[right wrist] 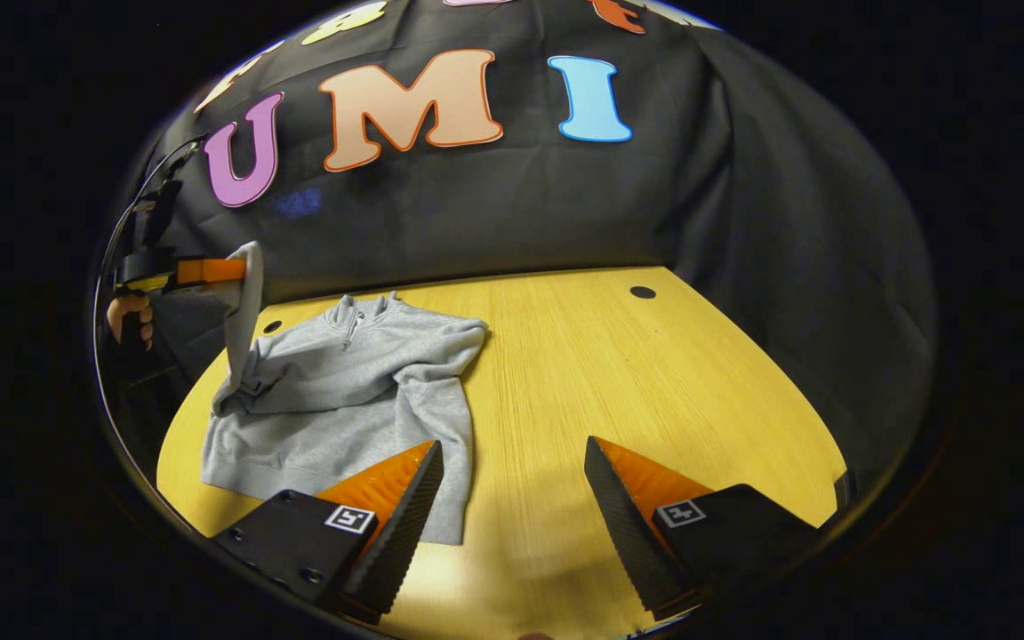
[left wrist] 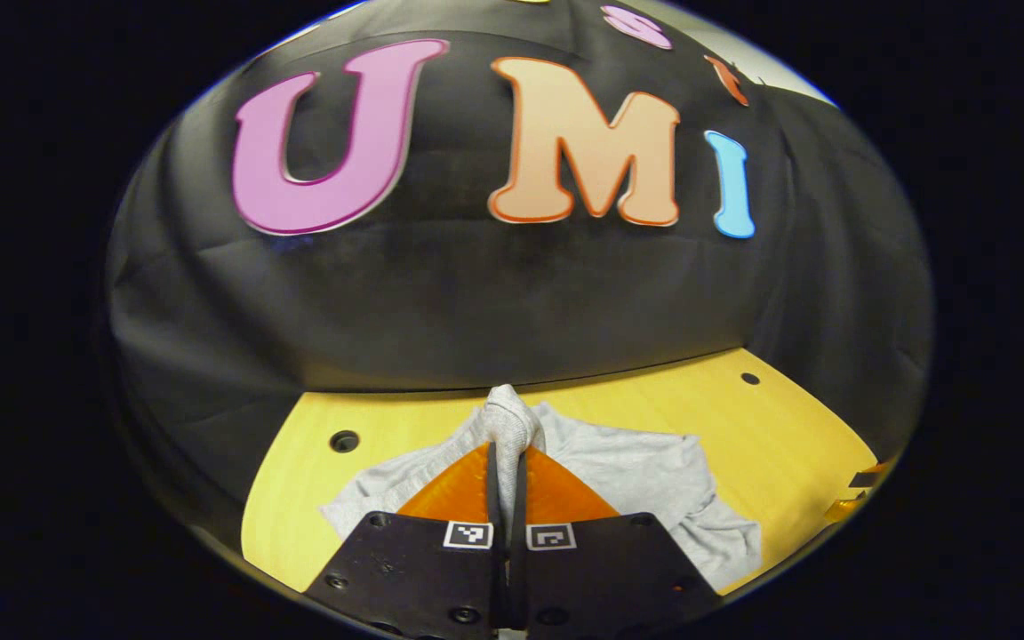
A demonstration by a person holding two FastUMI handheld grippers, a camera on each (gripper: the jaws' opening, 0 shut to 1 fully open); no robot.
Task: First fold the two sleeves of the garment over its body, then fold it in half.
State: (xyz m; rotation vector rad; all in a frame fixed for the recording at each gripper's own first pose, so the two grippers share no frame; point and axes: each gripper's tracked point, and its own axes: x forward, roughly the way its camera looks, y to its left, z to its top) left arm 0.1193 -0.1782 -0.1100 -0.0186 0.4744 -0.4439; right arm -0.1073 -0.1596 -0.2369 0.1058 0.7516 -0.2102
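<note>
One garment on show, a grey zip-neck sweatshirt (right wrist: pixel 343 391), lying spread on the yellow wooden tabletop (right wrist: pixel 636 373) toward its left side in the right gripper view. Collar and short zip point to the back, at the black cloth wall (right wrist: pixel 743 178). Two sleeves to count. One sleeve (right wrist: pixel 436 418) runs down from the shoulder toward the near edge, its cuff flat on the wood. The other sleeve (right wrist: pixel 244 311) is up in the air, stretched from the body to the left gripper (right wrist: pixel 241 269), which is held by a hand (right wrist: pixel 128 318) at the far left of that view.

In the left gripper view, the left gripper's (left wrist: pixel 506 436) two fingers are pressed together with a bunch of grey sleeve cloth (left wrist: pixel 508 418) pinched between their tips, and the rest of the sweatshirt (left wrist: pixel 636 471) lies rumpled on the tabletop below and to the right.

The right gripper (right wrist: pixel 512 453) has its fingers spread wide, holding nothing. The gap between them sits over bare wood. One of its fingers (right wrist: pixel 405 507) overlaps the hanging sleeve's lower end in the picture; whether it touches the cloth I cannot tell.

Two round holes in the tabletop, one (right wrist: pixel 643 292) at the back right, one (right wrist: pixel 272 326) beside the sweatshirt's shoulder.
</note>
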